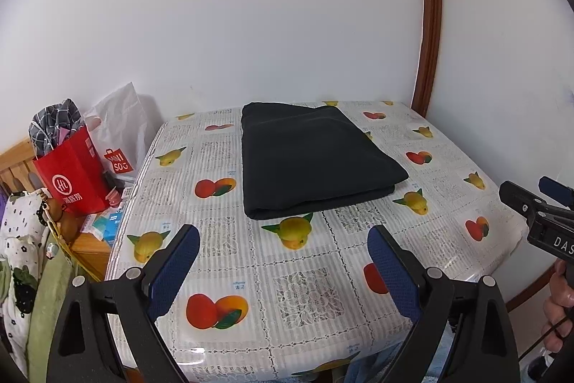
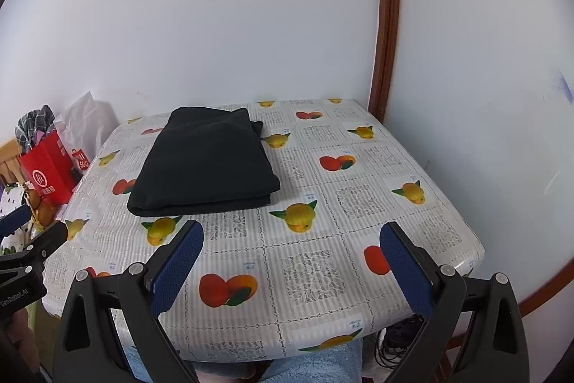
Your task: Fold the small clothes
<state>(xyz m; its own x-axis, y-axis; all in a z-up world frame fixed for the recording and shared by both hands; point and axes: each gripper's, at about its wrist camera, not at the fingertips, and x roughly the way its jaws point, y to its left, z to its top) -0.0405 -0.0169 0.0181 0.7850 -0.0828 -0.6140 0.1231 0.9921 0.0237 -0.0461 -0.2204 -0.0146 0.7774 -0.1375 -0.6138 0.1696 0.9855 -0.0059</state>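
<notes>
Fruit-print tablecloth (image 1: 305, 279) carries a folded black garment (image 1: 312, 160) near the wall. Left gripper (image 1: 283, 270) and right gripper (image 2: 292, 266) both spread wide, grasping nothing.

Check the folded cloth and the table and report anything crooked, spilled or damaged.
Nothing spilled or damaged. The black cloth lies folded on the table, but its layers do not line up: a lower layer pokes out at the far right corner. Both the left gripper and right gripper are open, holding nothing.
</notes>
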